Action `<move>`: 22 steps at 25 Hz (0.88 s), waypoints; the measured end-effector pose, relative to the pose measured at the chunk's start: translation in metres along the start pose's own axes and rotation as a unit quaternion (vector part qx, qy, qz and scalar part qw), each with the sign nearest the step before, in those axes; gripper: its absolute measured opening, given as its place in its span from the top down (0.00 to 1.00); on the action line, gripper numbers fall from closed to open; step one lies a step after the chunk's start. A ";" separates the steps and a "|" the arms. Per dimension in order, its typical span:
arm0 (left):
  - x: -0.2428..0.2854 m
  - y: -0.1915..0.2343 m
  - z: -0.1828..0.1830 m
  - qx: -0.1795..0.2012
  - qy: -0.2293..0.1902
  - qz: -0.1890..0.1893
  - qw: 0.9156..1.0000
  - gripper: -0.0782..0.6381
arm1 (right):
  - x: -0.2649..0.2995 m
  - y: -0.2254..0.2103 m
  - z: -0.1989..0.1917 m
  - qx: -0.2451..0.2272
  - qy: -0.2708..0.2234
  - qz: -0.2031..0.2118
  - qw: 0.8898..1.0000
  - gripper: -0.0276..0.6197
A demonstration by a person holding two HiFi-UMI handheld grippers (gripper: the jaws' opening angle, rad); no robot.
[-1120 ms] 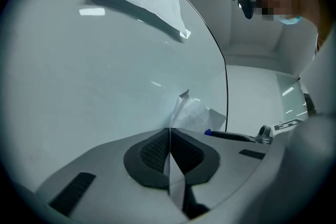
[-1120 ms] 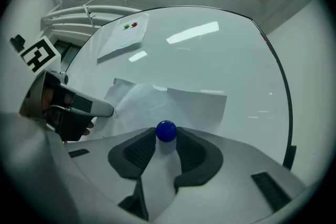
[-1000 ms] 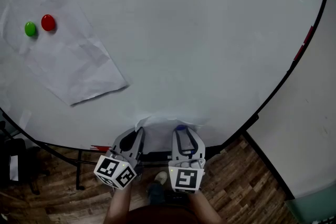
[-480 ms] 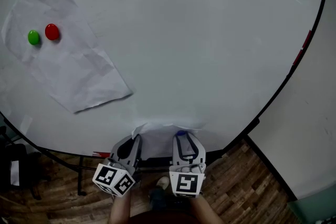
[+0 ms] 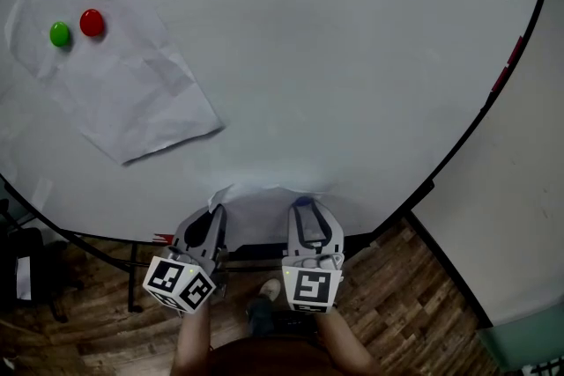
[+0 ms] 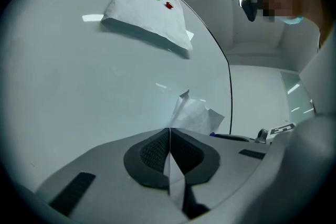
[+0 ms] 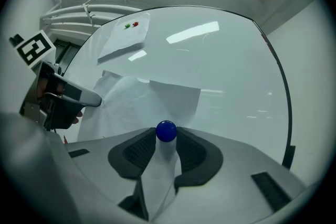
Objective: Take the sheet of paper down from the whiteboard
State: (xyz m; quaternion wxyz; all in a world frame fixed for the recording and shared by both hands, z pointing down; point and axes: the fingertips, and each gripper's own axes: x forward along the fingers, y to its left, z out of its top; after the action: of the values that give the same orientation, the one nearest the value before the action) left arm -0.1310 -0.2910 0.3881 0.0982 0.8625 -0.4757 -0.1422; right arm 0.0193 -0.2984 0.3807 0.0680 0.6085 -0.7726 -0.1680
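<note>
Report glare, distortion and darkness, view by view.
Head view: dim overall, fisheye bows the whiteboard edge. Left gripper view: a lamp reflection streaks the whiteboard, corners vignetted black. Right gripper view: bright lamp glare on the whiteboard, blue magnet sharp.

A white, creased sheet of paper (image 5: 260, 205) lies against the whiteboard (image 5: 352, 57) at the lower middle of the frame, by the board's bottom edge; its left edge is pinched between the closed jaws of the left gripper (image 5: 210, 216), and its upper left corner curls off the board; a blue magnet (image 5: 302, 202) sits on its right part, clasped at the jaw tips of the right gripper (image 5: 307, 212); a second sheet (image 5: 123, 84), crumpled and tilted, hangs at the upper left under a green magnet (image 5: 60, 34) and a red magnet (image 5: 92, 22).
</note>
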 end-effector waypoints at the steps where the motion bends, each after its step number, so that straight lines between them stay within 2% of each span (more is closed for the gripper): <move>1: -0.002 0.001 0.000 -0.002 0.000 0.002 1.000 0.86 | -0.001 0.000 0.000 0.000 0.001 -0.001 1.000 0.75; 22: -0.012 0.007 0.007 -0.005 -0.004 0.019 1.000 0.86 | -0.004 -0.012 -0.003 0.005 0.006 -0.013 1.000 0.75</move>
State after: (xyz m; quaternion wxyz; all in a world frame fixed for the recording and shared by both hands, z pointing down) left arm -0.1446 -0.2848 0.3858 0.1029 0.8524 -0.4914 -0.1463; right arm 0.0318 -0.2976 0.3801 0.0672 0.6196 -0.7652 -0.1612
